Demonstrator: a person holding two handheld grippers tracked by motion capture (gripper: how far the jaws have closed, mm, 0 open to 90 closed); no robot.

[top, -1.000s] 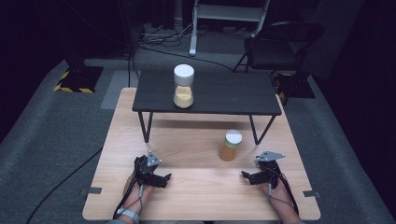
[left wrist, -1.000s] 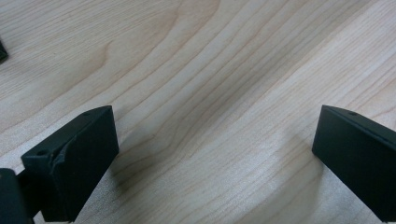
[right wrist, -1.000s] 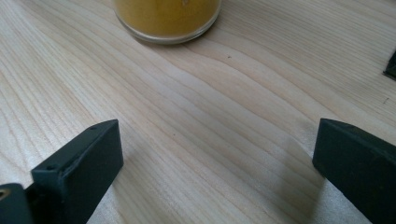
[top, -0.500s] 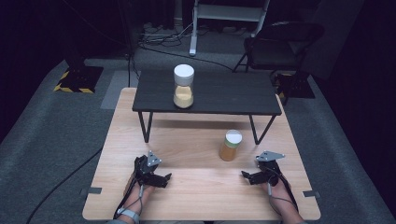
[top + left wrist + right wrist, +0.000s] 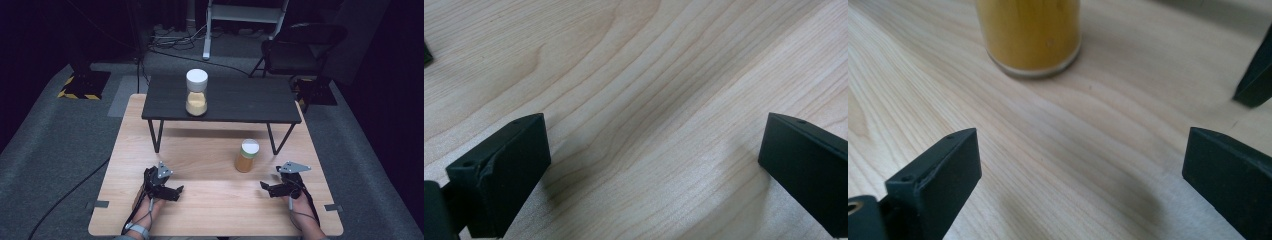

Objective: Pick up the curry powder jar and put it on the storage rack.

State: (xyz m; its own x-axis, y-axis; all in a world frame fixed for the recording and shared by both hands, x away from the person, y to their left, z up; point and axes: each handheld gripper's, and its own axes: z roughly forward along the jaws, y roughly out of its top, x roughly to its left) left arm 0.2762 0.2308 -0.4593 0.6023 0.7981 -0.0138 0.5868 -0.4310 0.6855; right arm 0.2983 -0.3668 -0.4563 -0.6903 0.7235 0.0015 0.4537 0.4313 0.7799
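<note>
Your left gripper (image 5: 175, 191) and right gripper (image 5: 265, 188) both rest on the wooden table (image 5: 210, 210), jaws spread wide with nothing between them. The yellow jar (image 5: 246, 156) stands upright near your right gripper, just ahead of its jaws.

Surface (image 5: 215, 210): a low shelf (image 5: 240, 102) is set across its far half.
Tall jar (image 5: 196, 92): placed on the shelf, left of centre.
Short jar (image 5: 246, 155): placed on the surface before the shelf, right of centre.
Left tongs (image 5: 176, 192): rested near the front edge, left.
Right tongs (image 5: 266, 188): rested front right, near the short jar.
</note>
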